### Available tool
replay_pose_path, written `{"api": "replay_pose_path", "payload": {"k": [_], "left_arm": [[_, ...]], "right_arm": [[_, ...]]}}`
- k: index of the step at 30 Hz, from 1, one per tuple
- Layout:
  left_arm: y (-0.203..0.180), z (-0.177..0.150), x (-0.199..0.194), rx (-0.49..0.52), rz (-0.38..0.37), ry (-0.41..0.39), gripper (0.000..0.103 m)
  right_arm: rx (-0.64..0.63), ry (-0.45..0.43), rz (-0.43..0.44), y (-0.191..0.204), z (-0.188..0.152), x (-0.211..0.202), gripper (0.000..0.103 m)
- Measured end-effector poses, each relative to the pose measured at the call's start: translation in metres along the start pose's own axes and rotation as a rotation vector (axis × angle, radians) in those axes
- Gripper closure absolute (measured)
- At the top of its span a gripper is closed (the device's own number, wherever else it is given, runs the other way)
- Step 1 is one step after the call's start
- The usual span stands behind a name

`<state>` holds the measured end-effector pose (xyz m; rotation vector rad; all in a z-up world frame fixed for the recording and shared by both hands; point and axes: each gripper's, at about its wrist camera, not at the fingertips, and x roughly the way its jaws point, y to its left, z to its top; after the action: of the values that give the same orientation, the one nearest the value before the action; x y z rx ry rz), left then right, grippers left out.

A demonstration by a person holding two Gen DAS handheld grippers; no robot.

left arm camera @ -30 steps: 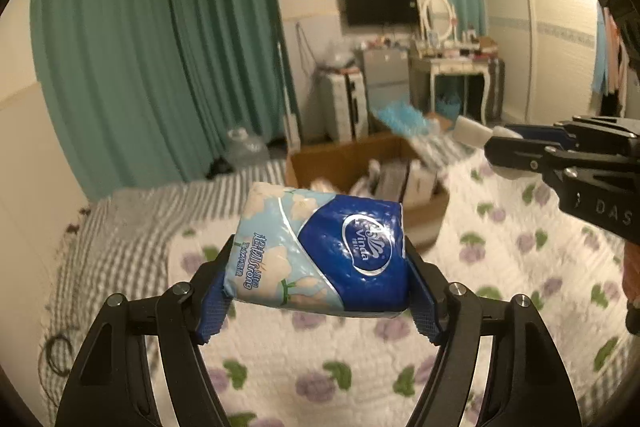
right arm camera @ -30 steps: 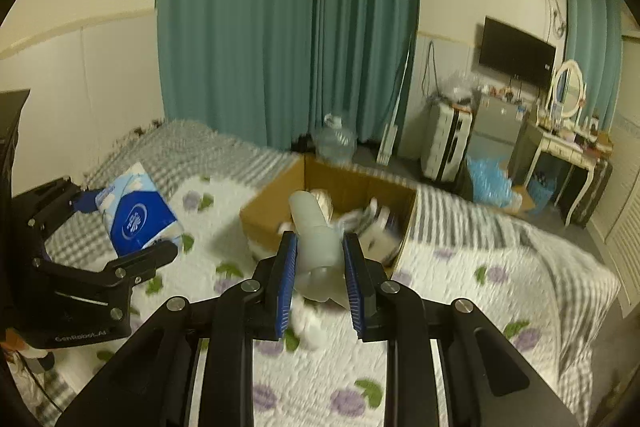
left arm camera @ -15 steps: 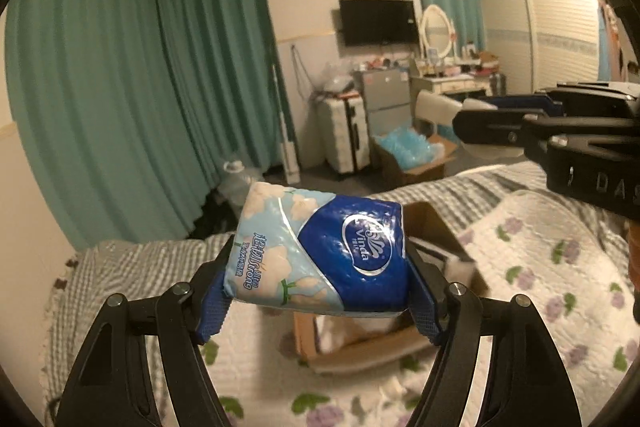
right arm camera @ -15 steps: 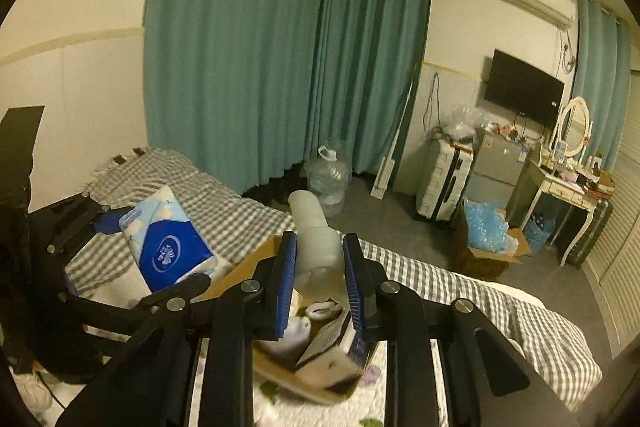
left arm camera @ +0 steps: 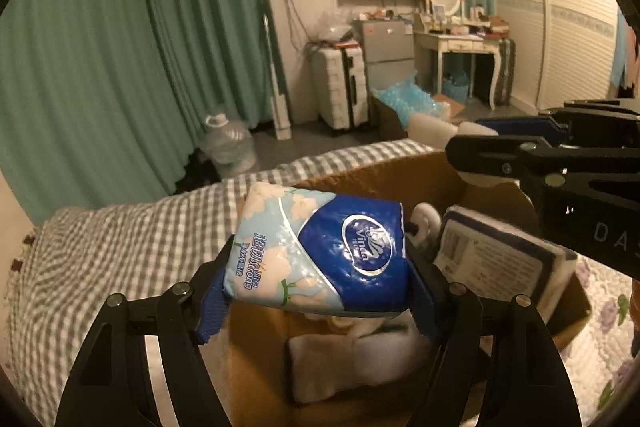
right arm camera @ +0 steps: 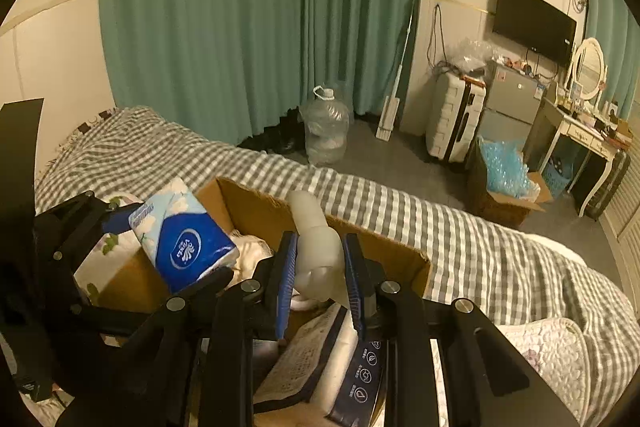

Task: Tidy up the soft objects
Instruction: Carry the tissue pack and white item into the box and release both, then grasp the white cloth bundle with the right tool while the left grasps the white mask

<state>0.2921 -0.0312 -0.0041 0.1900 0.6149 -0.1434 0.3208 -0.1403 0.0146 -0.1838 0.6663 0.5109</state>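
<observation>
My left gripper (left arm camera: pixel 316 303) is shut on a blue and white Vinda tissue pack (left arm camera: pixel 320 251) and holds it over the open cardboard box (left arm camera: pixel 384 175) on the bed. The pack also shows in the right wrist view (right arm camera: pixel 184 235). My right gripper (right arm camera: pixel 320 279) is shut on a white foam roll (right arm camera: pixel 316 247) and holds it above the same box (right arm camera: pixel 256 207). In the left wrist view the right gripper (left arm camera: pixel 520 151) sits at the right with the foam roll (left arm camera: pixel 432 127) sticking out. The box holds a dark-edged wipes pack (left arm camera: pixel 500 263) and white soft items (left arm camera: pixel 352 359).
The box stands on a bed with a grey checked sheet (right arm camera: pixel 420 211) and a floral quilt (right arm camera: pixel 552 351). Past the bed are teal curtains (right arm camera: pixel 256 7), a water jug (right arm camera: pixel 326 127), a white suitcase (right arm camera: pixel 452 119), a floor box with blue plastic (right arm camera: pixel 504 175) and a dressing table (right arm camera: pixel 584 123).
Both grippers have moved forward and down with their loads, from short of the box to right above its opening. The box now fills the lower part of both views.
</observation>
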Motion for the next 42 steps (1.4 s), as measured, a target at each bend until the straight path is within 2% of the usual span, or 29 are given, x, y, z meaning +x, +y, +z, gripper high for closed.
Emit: {"api": "replay_pose_path", "payload": {"k": [5, 6, 8, 9, 10, 12, 16, 21, 23, 25, 29, 32, 35, 40, 42], "left_arm": [[0.002, 0.000, 0.000, -0.033, -0.043, 0.013, 0.026], [0.005, 0.002, -0.001, -0.053, -0.070, 0.015, 0.025], [0.010, 0.005, -0.010, -0.086, -0.066, 0.003, 0.020], [0.013, 0.007, -0.015, -0.097, -0.054, -0.004, 0.020], [0.015, 0.011, -0.024, -0.104, -0.044, -0.012, 0.020], [0.017, 0.017, -0.037, -0.111, -0.019, -0.023, 0.020], [0.021, 0.033, -0.082, -0.120, 0.021, -0.064, 0.020], [0.018, 0.050, -0.166, -0.082, 0.075, -0.183, 0.019], [0.017, 0.055, -0.198, -0.072, 0.097, -0.230, 0.008], [0.018, 0.055, -0.230, -0.074, 0.107, -0.283, 0.008], [0.019, 0.047, -0.283, -0.086, 0.116, -0.342, 0.007], [0.019, 0.035, -0.305, -0.082, 0.126, -0.361, 0.007], [0.014, 0.015, -0.312, -0.056, 0.119, -0.376, 0.007], [0.003, -0.030, -0.289, -0.022, 0.140, -0.312, 0.007], [0.001, -0.050, -0.270, -0.014, 0.114, -0.259, 0.007]], "right_arm": [[0.038, -0.004, -0.010, -0.009, -0.003, 0.001, 0.078], [0.048, -0.004, -0.013, -0.010, -0.003, -0.001, 0.077], [0.057, -0.016, -0.018, -0.013, 0.000, -0.012, 0.072], [0.061, -0.027, -0.021, -0.013, 0.001, -0.019, 0.060], [0.068, -0.040, -0.023, -0.013, 0.004, -0.027, 0.039], [0.095, -0.074, -0.021, -0.013, 0.010, -0.048, 0.022], [0.105, -0.130, -0.036, -0.009, 0.024, -0.103, 0.021], [0.069, -0.211, -0.074, 0.006, 0.038, -0.185, 0.012], [0.055, -0.248, -0.085, 0.015, 0.040, -0.225, 0.008], [0.039, -0.271, -0.089, 0.024, 0.039, -0.256, 0.003], [0.016, -0.309, -0.099, 0.042, 0.031, -0.303, 0.001], [0.006, -0.307, -0.089, 0.051, 0.018, -0.322, 0.001], [0.031, -0.274, -0.020, 0.056, -0.005, -0.329, 0.001], [0.044, -0.228, -0.004, 0.064, -0.056, -0.305, 0.001], [0.046, -0.203, 0.004, 0.065, -0.074, -0.287, 0.001]]}}
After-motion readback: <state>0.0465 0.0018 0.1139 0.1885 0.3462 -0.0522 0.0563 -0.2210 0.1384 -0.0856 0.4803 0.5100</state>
